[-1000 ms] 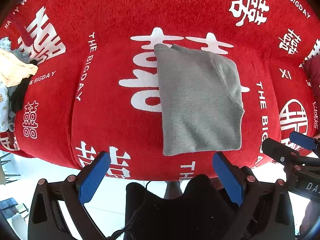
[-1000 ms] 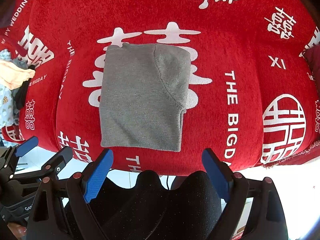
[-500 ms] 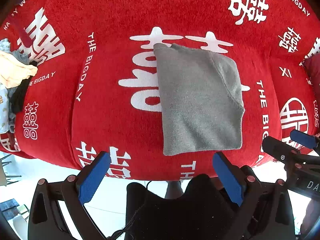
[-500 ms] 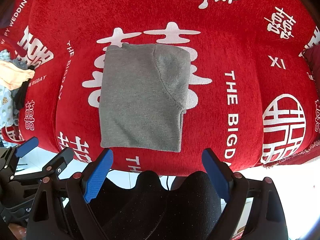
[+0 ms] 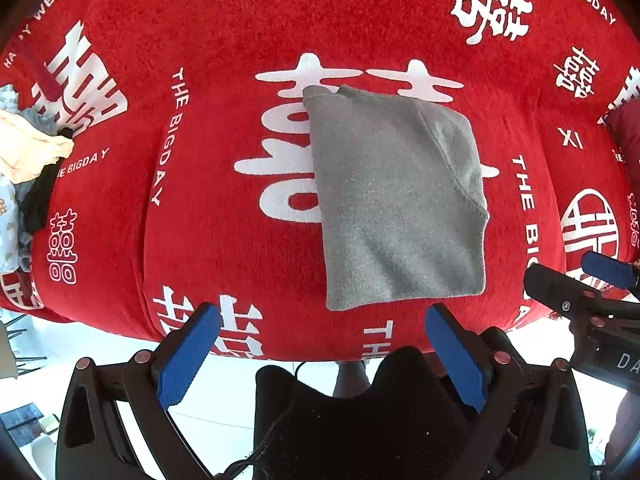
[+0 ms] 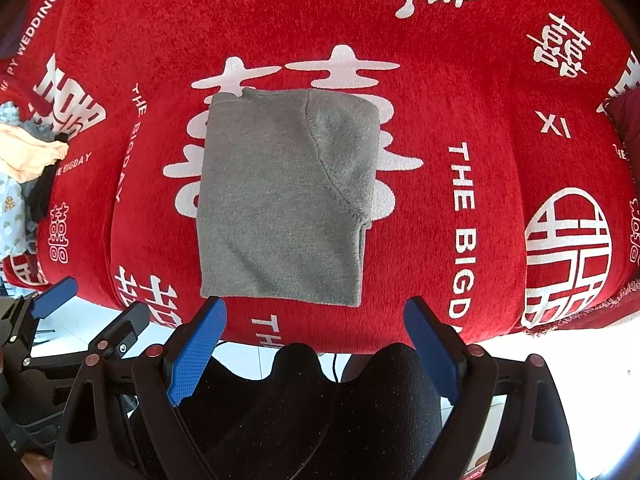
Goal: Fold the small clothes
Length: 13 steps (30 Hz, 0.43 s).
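Observation:
A small grey garment (image 5: 396, 196) (image 6: 284, 196) lies folded into a rough rectangle in the middle of the red cover (image 5: 224, 240) (image 6: 480, 92) with white lettering. My left gripper (image 5: 320, 320) hangs above the cover's near edge, below the garment, open with nothing between its blue pads. My right gripper (image 6: 314, 312) hangs the same way just off the garment's near edge, open and empty. Each gripper shows at the side of the other's view: the right gripper (image 5: 592, 280) and the left gripper (image 6: 92, 308).
A heap of other small clothes (image 5: 24, 176) (image 6: 24, 176), cream, black and patterned, lies at the cover's left end. A dark red cushion (image 5: 624, 128) sits at the right edge. A person's dark-clad legs (image 6: 328, 408) and white floor (image 5: 100, 344) are below the cover's near edge.

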{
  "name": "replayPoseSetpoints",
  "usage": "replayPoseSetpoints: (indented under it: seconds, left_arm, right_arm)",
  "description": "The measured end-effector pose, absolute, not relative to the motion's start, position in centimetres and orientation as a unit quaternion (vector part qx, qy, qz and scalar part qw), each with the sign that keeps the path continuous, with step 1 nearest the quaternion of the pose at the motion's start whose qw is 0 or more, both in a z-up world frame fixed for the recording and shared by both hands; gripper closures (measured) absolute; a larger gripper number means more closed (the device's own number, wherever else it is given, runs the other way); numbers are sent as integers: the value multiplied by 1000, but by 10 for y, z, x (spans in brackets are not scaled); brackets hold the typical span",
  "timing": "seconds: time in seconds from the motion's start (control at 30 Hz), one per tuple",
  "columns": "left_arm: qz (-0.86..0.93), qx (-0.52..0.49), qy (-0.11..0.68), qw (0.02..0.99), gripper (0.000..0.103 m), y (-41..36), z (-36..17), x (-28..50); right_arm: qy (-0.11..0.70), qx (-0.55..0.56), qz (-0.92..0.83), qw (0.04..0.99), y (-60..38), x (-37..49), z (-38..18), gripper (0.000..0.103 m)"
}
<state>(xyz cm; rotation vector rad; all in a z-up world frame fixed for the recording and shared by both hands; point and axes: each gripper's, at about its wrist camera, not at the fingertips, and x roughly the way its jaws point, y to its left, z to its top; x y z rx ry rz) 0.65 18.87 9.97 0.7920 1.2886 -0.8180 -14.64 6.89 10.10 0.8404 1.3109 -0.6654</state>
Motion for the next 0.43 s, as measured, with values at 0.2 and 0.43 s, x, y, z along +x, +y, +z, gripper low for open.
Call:
replayPoseSetpoints:
  seconds: [0.2, 0.43]
  left_arm:
    - [-361, 352, 564, 654, 1, 188, 100, 7]
    - [-380, 358, 544, 657, 1, 187, 104, 5]
  right_arm:
    - [580, 371, -295, 663, 69, -146, 101, 11]
    - [580, 370, -296, 663, 69, -146, 100, 11]
